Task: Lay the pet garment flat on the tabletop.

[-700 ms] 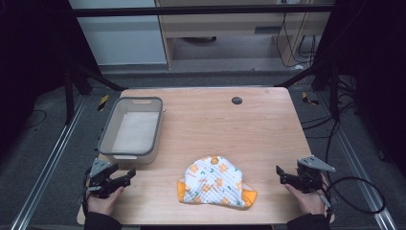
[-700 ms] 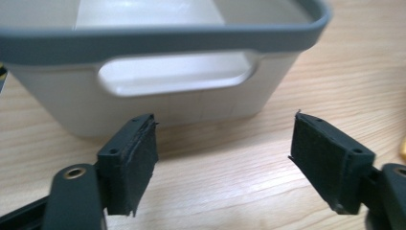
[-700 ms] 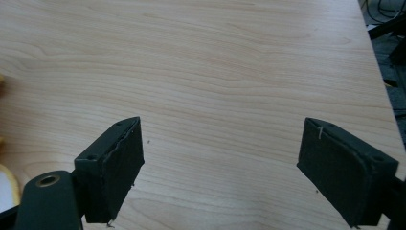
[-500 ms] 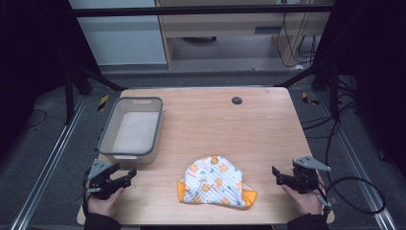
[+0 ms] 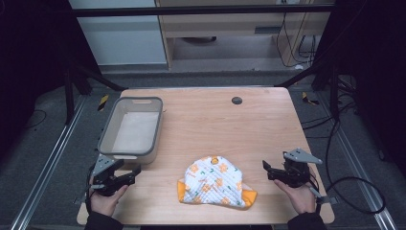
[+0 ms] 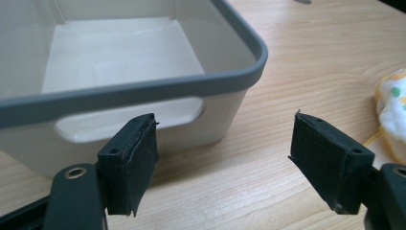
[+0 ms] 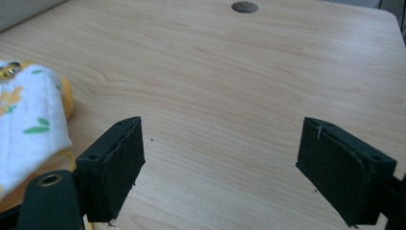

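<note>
A quilted white cloth [image 5: 215, 181] printed with orange flowers and green marks, edged in orange, lies crumpled near the front edge of the counter [image 5: 230, 124], about midway between the two grippers. It rests flat on the pale wood, touching neither of them. In the right gripper view its white and orange edge [image 7: 28, 124] shows at the left, apart from the jaws; in the left gripper view a small part of it [image 6: 392, 110] shows at the far right.

To the left and farther back stands a grey-rimmed bin [image 5: 106, 135] with pale walls, empty inside. A small dark round disc [image 5: 236, 100] sits in the counter top near its far edge. Around the counter are a metal frame, dark floor with cables at the right, and pale cabinets beyond.

The left gripper [image 5: 125, 177] is held low at the front left corner, just in front of the bin's near wall with its handle slot [image 6: 129, 122]; its jaws stand wide apart and hold nothing. The right gripper [image 5: 266, 168] is held to the right of the cloth, jaws likewise spread wide over bare wood, touching nothing.
</note>
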`<state>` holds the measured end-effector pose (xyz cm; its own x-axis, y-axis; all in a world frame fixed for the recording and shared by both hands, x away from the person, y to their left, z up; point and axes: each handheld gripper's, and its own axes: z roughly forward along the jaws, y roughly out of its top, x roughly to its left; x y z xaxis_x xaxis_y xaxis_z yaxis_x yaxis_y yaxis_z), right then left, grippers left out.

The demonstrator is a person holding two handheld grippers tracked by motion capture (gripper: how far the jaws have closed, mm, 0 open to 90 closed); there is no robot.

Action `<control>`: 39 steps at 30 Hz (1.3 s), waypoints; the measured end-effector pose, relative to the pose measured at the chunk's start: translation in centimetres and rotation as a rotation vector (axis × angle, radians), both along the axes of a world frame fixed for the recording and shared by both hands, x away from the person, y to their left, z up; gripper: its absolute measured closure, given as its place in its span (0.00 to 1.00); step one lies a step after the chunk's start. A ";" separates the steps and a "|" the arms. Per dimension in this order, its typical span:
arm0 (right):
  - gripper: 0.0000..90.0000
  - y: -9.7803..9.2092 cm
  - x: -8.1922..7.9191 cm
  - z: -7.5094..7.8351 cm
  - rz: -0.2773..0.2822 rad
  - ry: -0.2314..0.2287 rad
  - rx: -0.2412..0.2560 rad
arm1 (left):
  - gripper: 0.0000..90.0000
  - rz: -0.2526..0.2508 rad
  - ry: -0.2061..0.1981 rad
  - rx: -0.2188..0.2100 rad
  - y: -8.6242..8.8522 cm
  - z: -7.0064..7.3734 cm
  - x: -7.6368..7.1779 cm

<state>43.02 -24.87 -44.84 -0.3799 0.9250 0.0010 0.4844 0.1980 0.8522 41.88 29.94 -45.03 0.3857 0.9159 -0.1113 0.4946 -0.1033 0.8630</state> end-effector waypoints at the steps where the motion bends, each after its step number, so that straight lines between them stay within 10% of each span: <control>1: 0.18 0.1 0.2 0.5 0.001 -0.006 0.006 | 0.27 -0.003 -0.009 -0.002 0.0 0.5 0.1; 19: 0.24 2.6 1.3 5.4 0.072 -0.076 0.024 | 0.28 -0.063 -0.106 -0.061 -2.8 5.7 1.8; 39: 0.40 6.1 1.8 2.0 0.206 0.054 0.023 | 0.33 -0.251 0.024 0.042 -11.8 2.3 4.0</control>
<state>44.83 -18.81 -42.80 -0.5601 0.8271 0.0468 0.4804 0.2783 0.8317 45.92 18.11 -42.75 0.5992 0.7958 -0.0870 0.4693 -0.2612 0.8435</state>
